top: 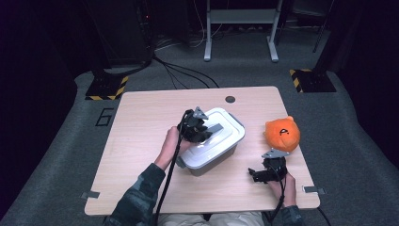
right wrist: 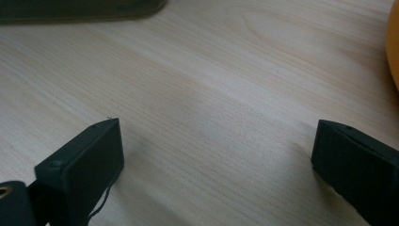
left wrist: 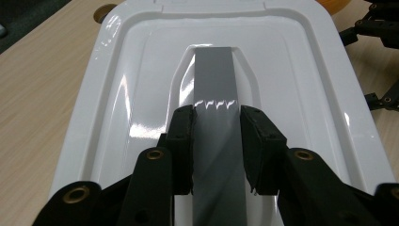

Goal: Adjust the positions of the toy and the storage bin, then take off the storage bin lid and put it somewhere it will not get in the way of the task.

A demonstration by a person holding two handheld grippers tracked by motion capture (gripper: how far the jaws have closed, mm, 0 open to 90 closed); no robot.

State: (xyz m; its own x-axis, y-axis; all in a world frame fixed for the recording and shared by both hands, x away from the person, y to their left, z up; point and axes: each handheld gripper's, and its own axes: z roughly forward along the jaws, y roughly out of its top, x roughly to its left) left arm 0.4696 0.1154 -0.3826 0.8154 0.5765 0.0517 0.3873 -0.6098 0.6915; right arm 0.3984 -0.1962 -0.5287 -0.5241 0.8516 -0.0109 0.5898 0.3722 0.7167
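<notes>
A grey box point(top: 214, 161) with a white lid point(top: 227, 125) sits mid-table. Along the lid's middle runs a flat grey handle point(left wrist: 214, 77). My left gripper point(top: 207, 130) rests on top of the lid, and in the left gripper view this gripper point(left wrist: 216, 141) is shut on the handle, both pads pressed to its sides. An orange plush toy point(top: 282, 133) lies to the right of the box. My right gripper point(top: 254, 174) hovers low over the table in front of the toy; in the right gripper view the same gripper point(right wrist: 216, 136) stands wide open over bare wood.
The wooden table point(top: 141, 122) has a dark round grommet point(top: 230, 99) near its far edge. The toy's orange edge point(right wrist: 394, 52) and the box's base point(right wrist: 80, 9) frame the right gripper view. Stand bases and cables lie on the floor beyond the table.
</notes>
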